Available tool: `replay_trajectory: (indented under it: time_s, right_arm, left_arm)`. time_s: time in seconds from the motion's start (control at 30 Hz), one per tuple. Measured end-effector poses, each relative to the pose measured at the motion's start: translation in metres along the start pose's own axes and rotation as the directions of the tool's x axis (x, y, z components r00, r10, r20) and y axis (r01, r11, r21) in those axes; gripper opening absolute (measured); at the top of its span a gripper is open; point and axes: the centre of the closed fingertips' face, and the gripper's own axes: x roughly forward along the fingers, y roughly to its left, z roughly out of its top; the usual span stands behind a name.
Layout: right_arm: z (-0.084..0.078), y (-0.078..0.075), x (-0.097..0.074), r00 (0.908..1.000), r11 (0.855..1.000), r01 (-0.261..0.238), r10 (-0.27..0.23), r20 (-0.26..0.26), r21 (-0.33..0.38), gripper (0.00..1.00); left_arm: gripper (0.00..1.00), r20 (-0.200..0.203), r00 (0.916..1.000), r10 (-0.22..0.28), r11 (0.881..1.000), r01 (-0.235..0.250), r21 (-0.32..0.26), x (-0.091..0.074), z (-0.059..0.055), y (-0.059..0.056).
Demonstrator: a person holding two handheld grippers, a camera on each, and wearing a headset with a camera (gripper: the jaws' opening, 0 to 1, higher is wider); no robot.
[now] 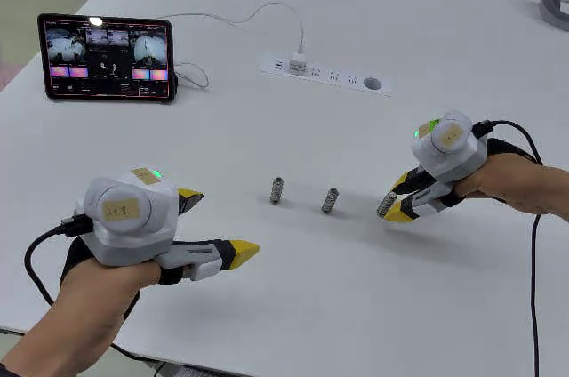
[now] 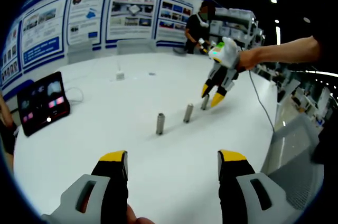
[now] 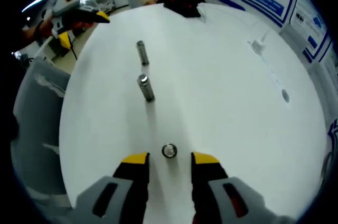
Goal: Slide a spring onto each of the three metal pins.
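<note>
On the white worktop point(image 1: 356, 306) the left gripper point(image 1: 220, 222) lies level by the near left corner, its yellow-tipped jaws spread wide on nothing. The right gripper point(image 1: 396, 199) tilts down toward the right edge, jaws parted either side of a spring-covered pin point(image 3: 169, 151) without touching it. A second pin point(image 1: 330, 200) and a third pin point(image 1: 276, 189), both grey and coiled, stand upright mid-worktop; the writing on the grippers' tan stickers point(image 1: 119, 210) is too small to read.

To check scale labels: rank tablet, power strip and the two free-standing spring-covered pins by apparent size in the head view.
1. tablet
2. power strip
3. left spring-covered pin and right spring-covered pin: alike, unranked.
</note>
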Motion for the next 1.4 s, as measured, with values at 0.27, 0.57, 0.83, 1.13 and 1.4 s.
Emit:
replay_trajectory:
  time_s: [0.27, 0.57, 0.83, 1.13, 1.4]
  right_arm:
    - [-0.005, 0.002, -0.007, 0.9987, 0.997, 0.013, -0.016, 0.047, 0.071, 0.40]
    - [-0.010, 0.006, -0.013, 0.9924, 0.982, 0.016, -0.038, 0.117, 0.188, 0.44]
    - [-0.009, 0.004, -0.023, 0.9811, 0.965, 0.031, -0.079, 0.177, 0.259, 0.47]
    - [-0.003, -0.005, -0.040, 0.9454, 0.928, 0.042, -0.157, 0.286, 0.370, 0.51]
    - [-0.005, -0.004, -0.054, 0.9123, 0.892, 0.036, -0.213, 0.349, 0.452, 0.52]
  left_arm:
    - [0.72, 0.002, 1.0000, -0.004, 1.000, 0.004, -0.009, 0.000, 0.000, 0.000]
    - [0.71, -0.006, 0.9999, -0.008, 1.000, 0.008, 0.002, 0.002, 0.002, -0.001]
    - [0.72, -0.003, 1.0000, -0.008, 1.000, 0.008, 0.002, 0.005, 0.005, -0.002]
    - [0.72, -0.001, 0.9999, -0.015, 1.000, 0.015, 0.006, 0.007, 0.008, -0.005]
    - [0.72, -0.005, 0.9998, -0.021, 1.000, 0.021, 0.008, 0.010, 0.010, -0.010]
